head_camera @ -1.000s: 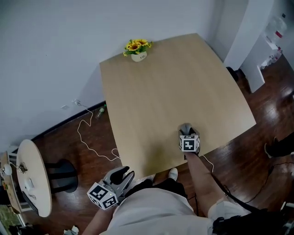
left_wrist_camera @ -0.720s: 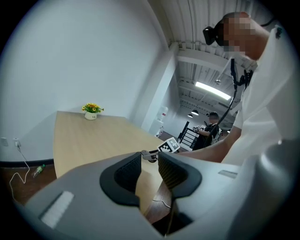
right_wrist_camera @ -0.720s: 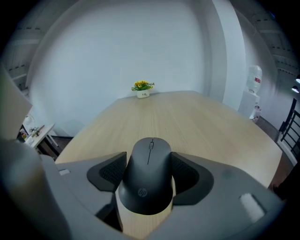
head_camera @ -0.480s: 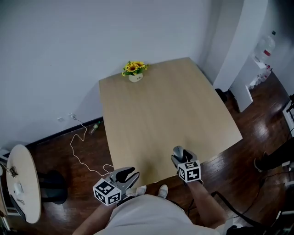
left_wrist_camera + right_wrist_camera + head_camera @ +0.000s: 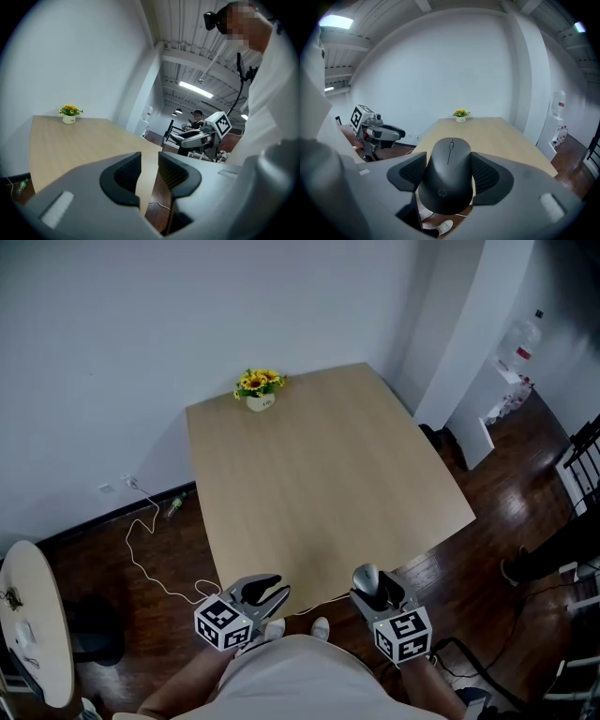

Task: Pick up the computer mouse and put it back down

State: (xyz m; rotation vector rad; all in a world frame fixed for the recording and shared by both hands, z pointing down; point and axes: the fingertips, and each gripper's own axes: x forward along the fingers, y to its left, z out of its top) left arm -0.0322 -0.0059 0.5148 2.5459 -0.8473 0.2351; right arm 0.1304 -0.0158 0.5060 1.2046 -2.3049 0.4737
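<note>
The right gripper is clamped on the computer mouse: its own view shows both ribbed black pads pressed against the sides of the dark mouse, which sits nose-forward between them with its scroll wheel and a small printed logo on top. The mouse is held in the air, clear of the table, just off the table's near edge and over the dark wood floor. The left gripper holds nothing; its pads stand only narrowly apart, and through the slim gap between them the table's near edge and a strip of floor show. In the head view that gripper also hangs just off the table's near edge, toward its left corner, well apart from the right one. The head view alone gives the whole layout: the tabletop bare except for a small pot of yellow flowers at its far edge by the wall, and a white cable trailing on the floor left of the table. Only the right gripper view shows the mouse's top and the grip on it. Only the left gripper view shows a second person seated beyond the table's right side, behind the right gripper's marker cube.
</note>
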